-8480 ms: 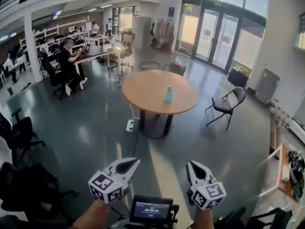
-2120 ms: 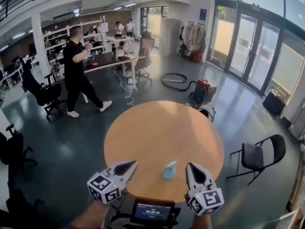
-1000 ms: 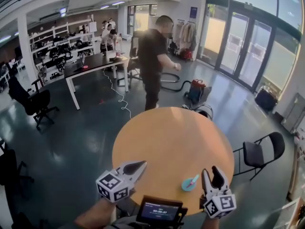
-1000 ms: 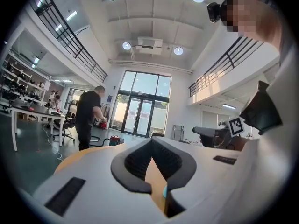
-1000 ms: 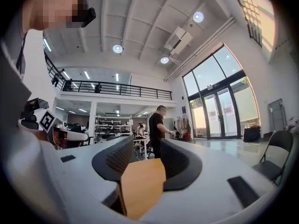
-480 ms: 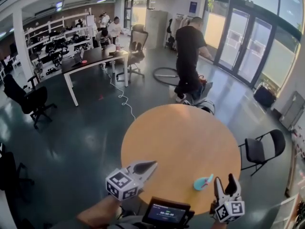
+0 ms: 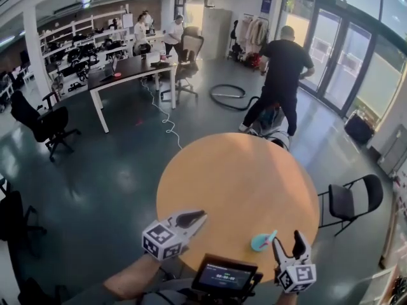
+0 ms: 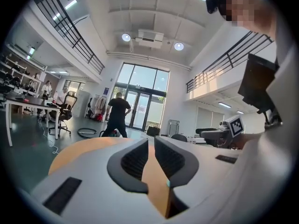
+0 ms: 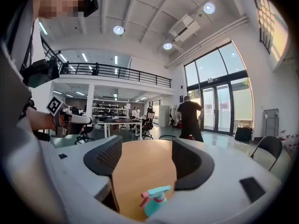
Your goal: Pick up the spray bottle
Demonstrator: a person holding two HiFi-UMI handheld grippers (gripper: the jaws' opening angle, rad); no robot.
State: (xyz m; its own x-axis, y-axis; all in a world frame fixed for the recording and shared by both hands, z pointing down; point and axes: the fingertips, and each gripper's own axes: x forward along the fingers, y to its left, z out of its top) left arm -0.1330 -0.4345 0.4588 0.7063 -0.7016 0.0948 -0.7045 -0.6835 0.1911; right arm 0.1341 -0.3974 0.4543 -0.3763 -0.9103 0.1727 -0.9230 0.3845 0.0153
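Observation:
A teal spray bottle (image 7: 261, 241) with a pink nozzle stands near the front right edge of the round wooden table (image 7: 235, 183). My right gripper (image 7: 287, 241) hovers just right of it. In the right gripper view the bottle (image 9: 154, 200) shows low in the gap between the jaws, which are opening wide, and the pads do not touch it; the right gripper (image 9: 147, 160) points across the table. My left gripper (image 7: 194, 218) is over the table's front left edge. Its jaws (image 8: 151, 153) are opening by a narrow gap with nothing between them.
A person in black (image 7: 280, 75) bends over a vacuum with a hose (image 7: 229, 97) beyond the table. A folding chair (image 7: 346, 202) stands at the right. A long desk (image 7: 127, 75) and office chairs (image 7: 44, 122) fill the back left. A small screen (image 7: 222, 277) sits at my chest.
I have come up to the table. Both grippers sank lower, the right jaws spread wider beside the bottle. The person in black walked from the left round to the far right.

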